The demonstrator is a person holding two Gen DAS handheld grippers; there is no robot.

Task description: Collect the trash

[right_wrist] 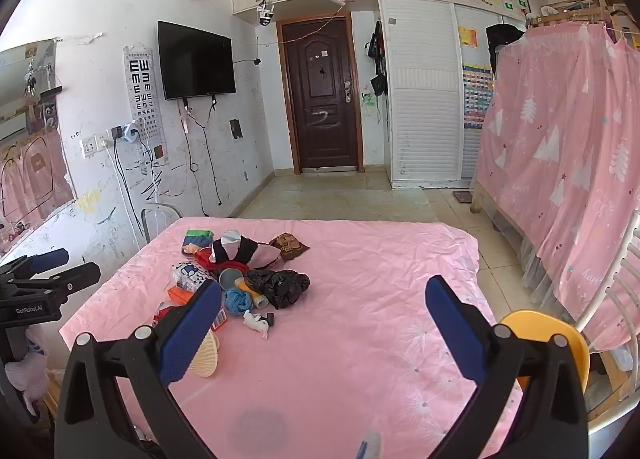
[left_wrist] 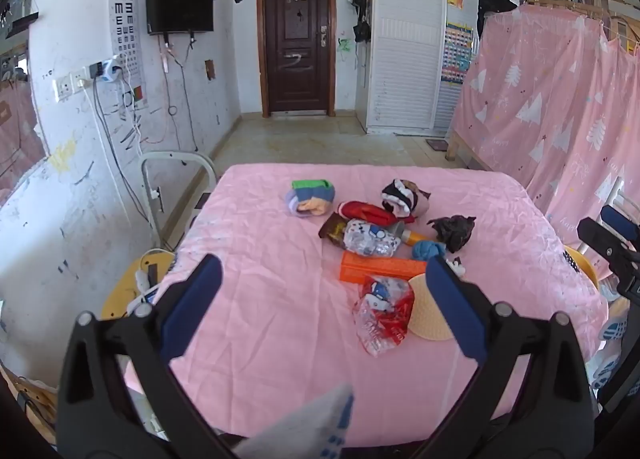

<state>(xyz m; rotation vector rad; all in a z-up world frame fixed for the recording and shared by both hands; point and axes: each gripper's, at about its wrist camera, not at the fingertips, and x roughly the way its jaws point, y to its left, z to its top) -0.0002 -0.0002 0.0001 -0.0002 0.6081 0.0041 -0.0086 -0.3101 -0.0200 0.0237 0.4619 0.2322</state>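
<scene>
The left tongs (left_wrist: 324, 299) are wide open and hold nothing. They hang over the near part of the tabletop (left_wrist: 260, 339), which has a pink cloth on it. The right tongs (right_wrist: 324, 323) are wide open too, with nothing between their blue pads. They hang over the near right part of the same tabletop.

The trash sits in a pile on the pink cloth. In the left wrist view the pile is a bit right of the middle, past the tips of the left tongs. Closest is a crushed clear bottle with a red label (left_wrist: 382, 313). Just right of it lies a round cream lid (left_wrist: 428, 315), partly hidden by the right finger. Behind them is an orange box (left_wrist: 380, 267). Farther back is another crushed bottle (left_wrist: 370, 239) and a brown wrapper (left_wrist: 334, 231). A crumpled black bag (left_wrist: 454, 231) lies at the right of the pile, and a small blue ball of yarn (left_wrist: 428, 249) is just beside it. A red cloth (left_wrist: 368, 213) and a dark bundle of cloth (left_wrist: 404, 197) are at the far side. A little pile of folded socks (left_wrist: 310, 199) sits far left of the rest.

In the right wrist view the pile is on the left half of the tabletop. A yellow chair (right_wrist: 556, 343) stands at the near right edge.
</scene>
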